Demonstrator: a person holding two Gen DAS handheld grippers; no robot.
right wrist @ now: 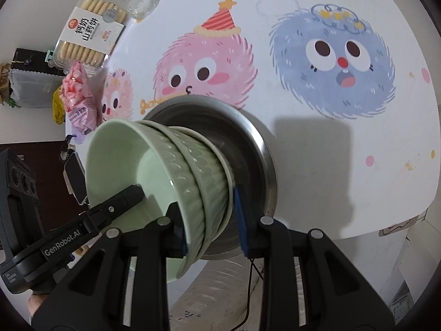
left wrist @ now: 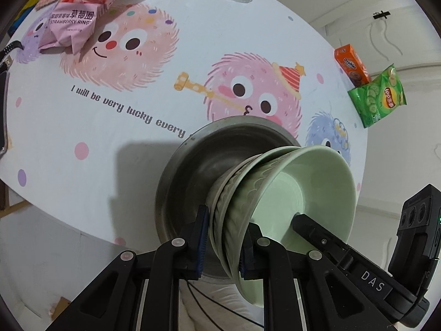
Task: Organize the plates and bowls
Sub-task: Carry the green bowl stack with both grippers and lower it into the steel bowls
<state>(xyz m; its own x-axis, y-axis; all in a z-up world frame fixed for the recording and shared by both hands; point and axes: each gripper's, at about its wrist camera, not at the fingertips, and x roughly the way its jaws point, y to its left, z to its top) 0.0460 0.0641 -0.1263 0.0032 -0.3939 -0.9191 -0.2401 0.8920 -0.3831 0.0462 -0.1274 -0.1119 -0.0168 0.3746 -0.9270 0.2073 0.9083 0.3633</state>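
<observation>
While the left gripper [left wrist: 220, 241] and the right gripper [right wrist: 209, 220] each pinch one side of a stack of green bowls [left wrist: 275, 193], the stack hangs tilted over a round metal pan [left wrist: 193, 171]. Both sets of blue pads press on the rims. These bowls are smooth inside and bumpy with little scales outside. Under them, the shiny grey pan sits on the round counter [left wrist: 137, 151] with fuzzy cartoon monsters.

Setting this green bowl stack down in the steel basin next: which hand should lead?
Neither clearly. Left gripper and right gripper both clamp the green bowl stack on opposite rim walls above the steel basin; lower together.
</observation>
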